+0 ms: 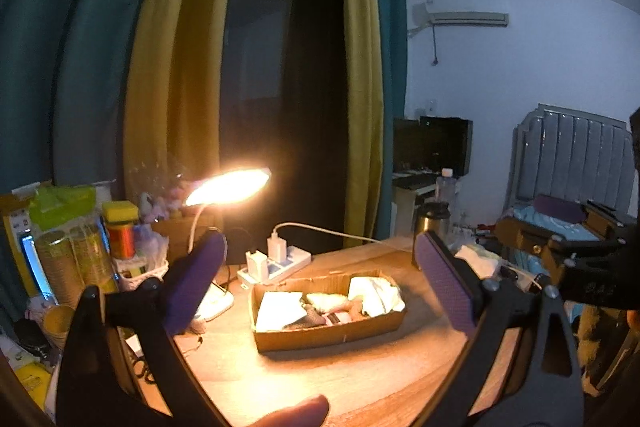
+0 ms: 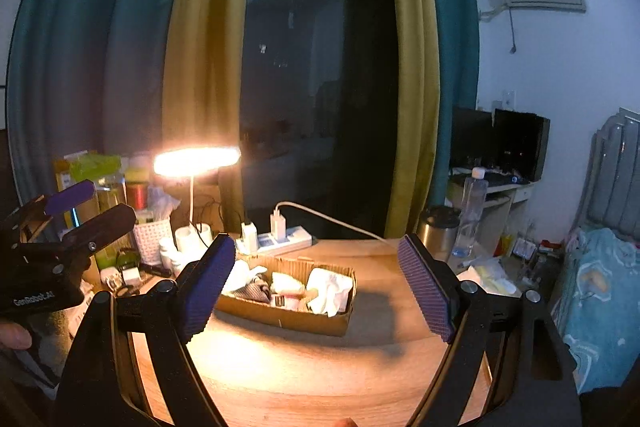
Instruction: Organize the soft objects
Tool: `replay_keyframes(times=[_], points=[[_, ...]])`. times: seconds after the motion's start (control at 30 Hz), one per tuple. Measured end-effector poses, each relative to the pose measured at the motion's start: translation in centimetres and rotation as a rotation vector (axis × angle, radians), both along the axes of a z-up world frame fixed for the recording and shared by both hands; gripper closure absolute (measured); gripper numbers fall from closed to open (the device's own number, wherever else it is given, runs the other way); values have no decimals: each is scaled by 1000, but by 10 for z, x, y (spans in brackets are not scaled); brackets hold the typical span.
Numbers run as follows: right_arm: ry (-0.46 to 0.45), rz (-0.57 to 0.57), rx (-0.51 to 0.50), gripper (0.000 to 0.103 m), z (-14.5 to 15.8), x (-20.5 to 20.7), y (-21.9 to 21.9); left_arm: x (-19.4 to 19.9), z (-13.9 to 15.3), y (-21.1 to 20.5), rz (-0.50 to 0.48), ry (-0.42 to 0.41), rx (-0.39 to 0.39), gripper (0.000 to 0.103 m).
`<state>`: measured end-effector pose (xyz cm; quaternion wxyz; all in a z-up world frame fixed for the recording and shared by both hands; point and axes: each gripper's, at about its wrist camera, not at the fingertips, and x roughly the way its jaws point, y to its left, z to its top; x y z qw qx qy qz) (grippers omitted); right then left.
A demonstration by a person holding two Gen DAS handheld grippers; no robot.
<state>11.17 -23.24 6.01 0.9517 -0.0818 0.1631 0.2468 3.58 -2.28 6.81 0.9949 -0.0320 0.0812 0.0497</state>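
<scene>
We see purple ridged pads [image 2: 210, 283] on black tongs [image 2: 320, 283], a brown cardboard box [image 2: 288, 315], teal-and-mustard curtains [image 2: 192, 47], an orange-lit wooden bench [image 2: 320, 367].

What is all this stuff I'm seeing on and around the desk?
cardboard box: one, brown, mid-desk, open top
soft items: several, mostly white, some grey and pink, piled in the box
desk: one, wooden, under the box
desk lamp: one, white, lit, behind the box on the left
power strip: one, white, behind the box, chargers plugged in
steel mug: one, silver, desk's far right edge
water bottle: one, clear, beside the mug
curtains: teal and yellow, framing a dark window
air conditioner: one, white, high on the wall
monitors: two, black, far right
left gripper: one, black, purple pads, open
right gripper: one, same, open
</scene>
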Motion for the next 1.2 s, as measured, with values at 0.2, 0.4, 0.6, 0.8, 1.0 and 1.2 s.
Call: replay_keyframes(times=[0.2,0.4,0.6,0.8,1.0,1.2], points=[[-28,-6,19,17,18,-12,-5,-12,15,-1,-1,-5,-3,6],[-37,-13,29,17,26,-18,-6,-16,20,-3,19,-6,8,6],[-49,-17,33,17,30,-23,-5,-17,22,-3,26,-12,10,6],[-52,-23,39,17,32,-23,-7,-16,23,-7,22,-15,24,6],[-53,-29,45,17,32,-23,-9,-16,23,-9,22,-14,27,6],[-50,-35,44,17,32,-21,-10,-14,22,-7,36,-11,23,6]])
